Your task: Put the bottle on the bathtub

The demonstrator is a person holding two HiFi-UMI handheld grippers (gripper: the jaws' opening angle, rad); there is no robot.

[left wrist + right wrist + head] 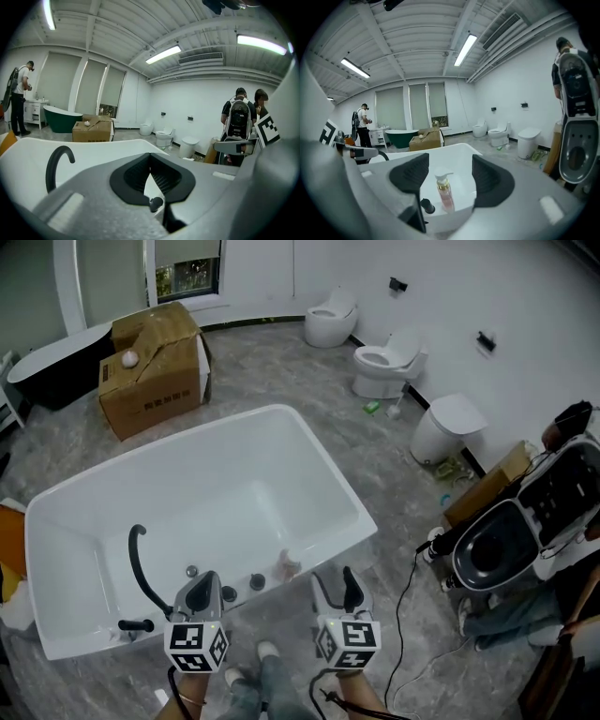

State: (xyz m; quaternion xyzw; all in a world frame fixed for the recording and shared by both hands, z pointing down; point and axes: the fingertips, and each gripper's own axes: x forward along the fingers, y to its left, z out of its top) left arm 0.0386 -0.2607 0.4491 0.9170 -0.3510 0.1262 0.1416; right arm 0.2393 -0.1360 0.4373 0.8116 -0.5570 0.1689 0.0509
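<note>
At the near end of a white bathtub (187,448), seen from above, a curved black faucet (139,563) rises from the tub's rim at the far left. Just right of it the left gripper (202,594) hangs over the rim; in the left gripper view its jaws are together, the dark pads meeting at their tips with nothing held. Right of that, a row of small black knobs (256,581) sits on the rim. The bottle (286,565) stands upright on the same rim, just past the knobs, between the two grippers and nearer the right one. It is clear with pink liquid, a gold collar and a white pump. The right gripper (335,587) is just right of the bottle and a little nearer the person. In the right gripper view its jaws stand wide apart; the bottle shows in the gap between them but beyond their tips, untouched. Farther right, on the grey floor, stand white toilets (386,362) along the wall.
</note>
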